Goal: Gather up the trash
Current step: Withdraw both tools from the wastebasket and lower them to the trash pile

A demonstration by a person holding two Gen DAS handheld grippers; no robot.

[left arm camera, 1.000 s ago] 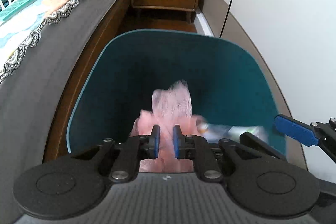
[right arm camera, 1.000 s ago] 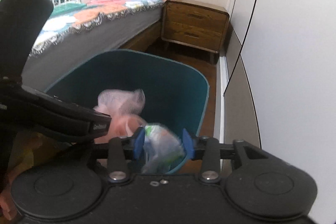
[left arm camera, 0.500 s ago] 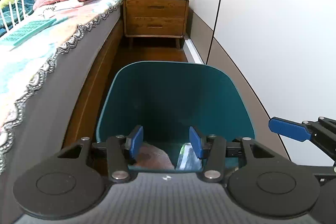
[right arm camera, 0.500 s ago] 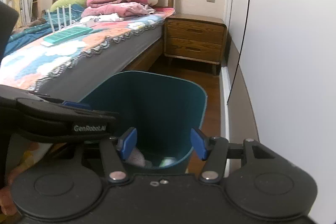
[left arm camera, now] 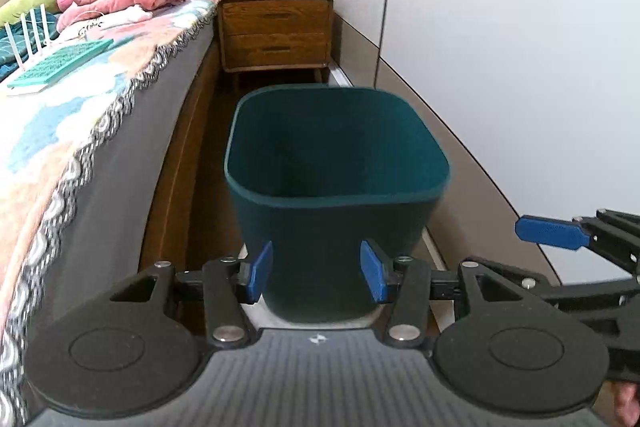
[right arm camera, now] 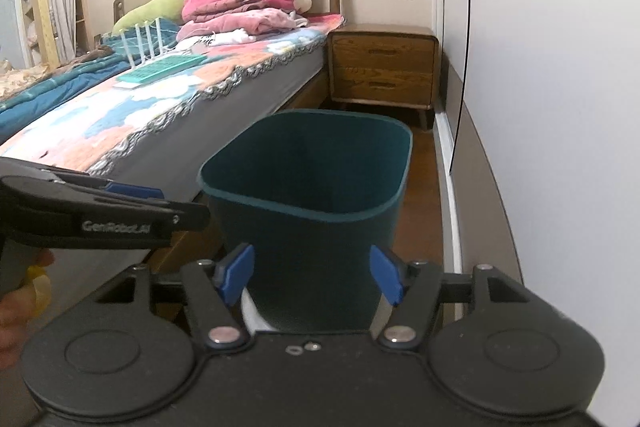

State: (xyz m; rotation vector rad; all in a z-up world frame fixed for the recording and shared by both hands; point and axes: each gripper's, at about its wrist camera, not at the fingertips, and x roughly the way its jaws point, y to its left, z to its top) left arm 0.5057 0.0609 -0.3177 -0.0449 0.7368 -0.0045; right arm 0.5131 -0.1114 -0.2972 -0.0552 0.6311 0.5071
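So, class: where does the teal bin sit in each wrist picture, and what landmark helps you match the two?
Left wrist view: the bin stands centre, just beyond the open left gripper.
Right wrist view: the bin stands centre, beyond the open right gripper.
Shared landmark: the wooden nightstand behind it.

Matt teal plastic bin [left arm camera: 336,227]; glossy wooden nightstand [left arm camera: 276,27].
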